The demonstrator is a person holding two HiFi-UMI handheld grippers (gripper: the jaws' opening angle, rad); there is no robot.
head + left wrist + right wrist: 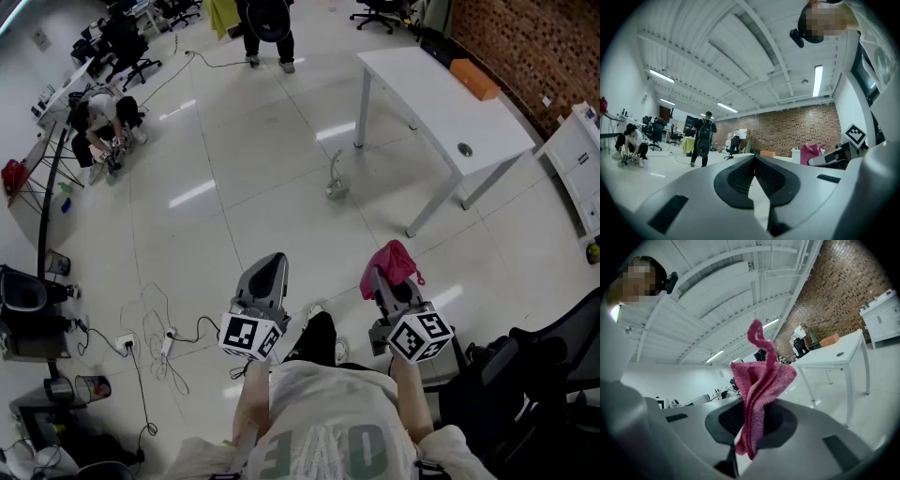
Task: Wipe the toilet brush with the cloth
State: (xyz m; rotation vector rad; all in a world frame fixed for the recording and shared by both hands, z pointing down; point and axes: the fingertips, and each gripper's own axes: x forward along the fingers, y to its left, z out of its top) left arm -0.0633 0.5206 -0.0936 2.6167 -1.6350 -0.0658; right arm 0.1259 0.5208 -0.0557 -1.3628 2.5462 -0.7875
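At 6 o'clock in the head view, low centre: two bare forearms reach forward side by side, each hand carrying a gripper held about level and aimed toward 12 o'clock.

- Left gripper: jaws fully together, the dark pads meeting tip to tip with nothing between them. It is not touching any object.
- Right gripper: jaws clamped on the cloth, a pink rag. A bunched fold rises above the pads and a short end hangs below them.
- Toilet brush: stands upright on the pale floor at 12 o'clock, well apart from both grippers and just left of the table leg. It is too small to show any detail.
- White table: at 1 o'clock. An orange box lies on its far edge and a small round dark item sits near its near end.
- White cabinet: at 2 o'clock, against the brick wall.
- Black chair: at 4 o'clock, close beside the right arm.
- Cables and power strips: at 8 o'clock on the floor.
- Crouching person: at 10 o'clock.
- Standing person: at 12 o'clock, far off.

Bare floor lies between the grippers and the brush.
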